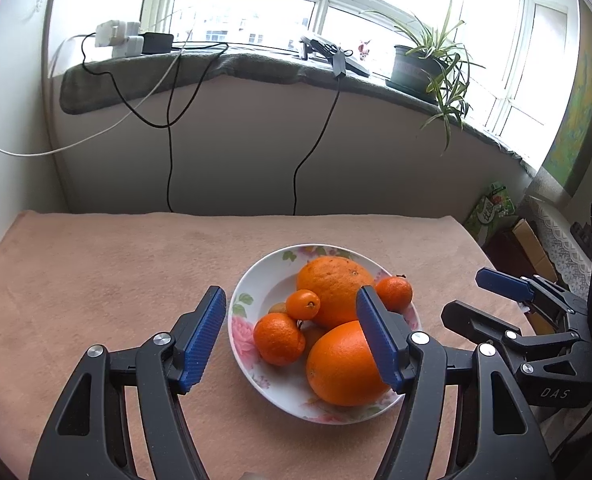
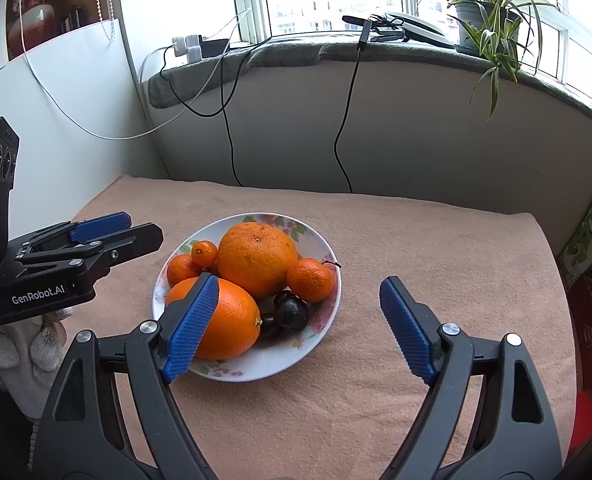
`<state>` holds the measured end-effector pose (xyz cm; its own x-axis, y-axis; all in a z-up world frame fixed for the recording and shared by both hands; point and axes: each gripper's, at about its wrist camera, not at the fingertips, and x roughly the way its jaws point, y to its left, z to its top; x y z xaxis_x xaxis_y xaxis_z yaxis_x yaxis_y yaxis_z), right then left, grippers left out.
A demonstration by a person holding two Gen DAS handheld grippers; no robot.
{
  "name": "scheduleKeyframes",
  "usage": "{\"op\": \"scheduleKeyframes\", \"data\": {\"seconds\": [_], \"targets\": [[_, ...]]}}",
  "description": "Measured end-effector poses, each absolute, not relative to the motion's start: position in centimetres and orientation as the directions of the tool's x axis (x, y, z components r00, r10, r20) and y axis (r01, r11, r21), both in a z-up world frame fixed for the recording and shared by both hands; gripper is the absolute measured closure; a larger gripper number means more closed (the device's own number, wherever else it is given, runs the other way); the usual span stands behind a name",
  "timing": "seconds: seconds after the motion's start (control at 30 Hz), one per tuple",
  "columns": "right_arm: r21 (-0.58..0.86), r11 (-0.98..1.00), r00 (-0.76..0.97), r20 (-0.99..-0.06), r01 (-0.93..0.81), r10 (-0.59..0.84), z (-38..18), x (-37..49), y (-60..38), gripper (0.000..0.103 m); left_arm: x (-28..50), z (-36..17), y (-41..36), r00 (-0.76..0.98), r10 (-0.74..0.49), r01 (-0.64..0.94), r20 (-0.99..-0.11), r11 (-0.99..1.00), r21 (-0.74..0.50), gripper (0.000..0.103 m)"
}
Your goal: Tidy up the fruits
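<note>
Orange fruit fills the floral plate (image 2: 328, 248), which sits about mid-way across the peach cloth-covered tabletop (image 1: 95, 264): two big oranges (image 2: 256, 258), three small mandarins (image 2: 311, 279), a kumquat-sized fruit (image 2: 204, 253) and some dark plums (image 2: 291, 312), all piled together. Nothing lies loose on the cloth, so the sorting looks finished or nearly so; I can't tell whether more is meant to be done. The left gripper (image 1: 291, 336) hangs wide open and empty near the plate's left rim; the right gripper (image 2: 300, 326) is likewise spread wide, holding nothing, just off the plate's near-right rim. Bare cloth runs out to every tabletop edge, leaving free room to pull back.
</note>
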<state>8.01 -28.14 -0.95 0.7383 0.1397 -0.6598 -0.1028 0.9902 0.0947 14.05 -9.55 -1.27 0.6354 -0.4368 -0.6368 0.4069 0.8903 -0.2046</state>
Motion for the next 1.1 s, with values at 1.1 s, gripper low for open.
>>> {"op": "scheduleKeyframes", "data": {"seconds": [1.1], "targets": [[0.073, 0.996, 0.807, -0.584, -0.051, 0.084, 1.3, 3.4, -27.5, 0.005, 8.9, 0.5, -8.2, 0.699, -0.384, 0.384, -0.603, 0.913, -0.137, 0.021]]}}
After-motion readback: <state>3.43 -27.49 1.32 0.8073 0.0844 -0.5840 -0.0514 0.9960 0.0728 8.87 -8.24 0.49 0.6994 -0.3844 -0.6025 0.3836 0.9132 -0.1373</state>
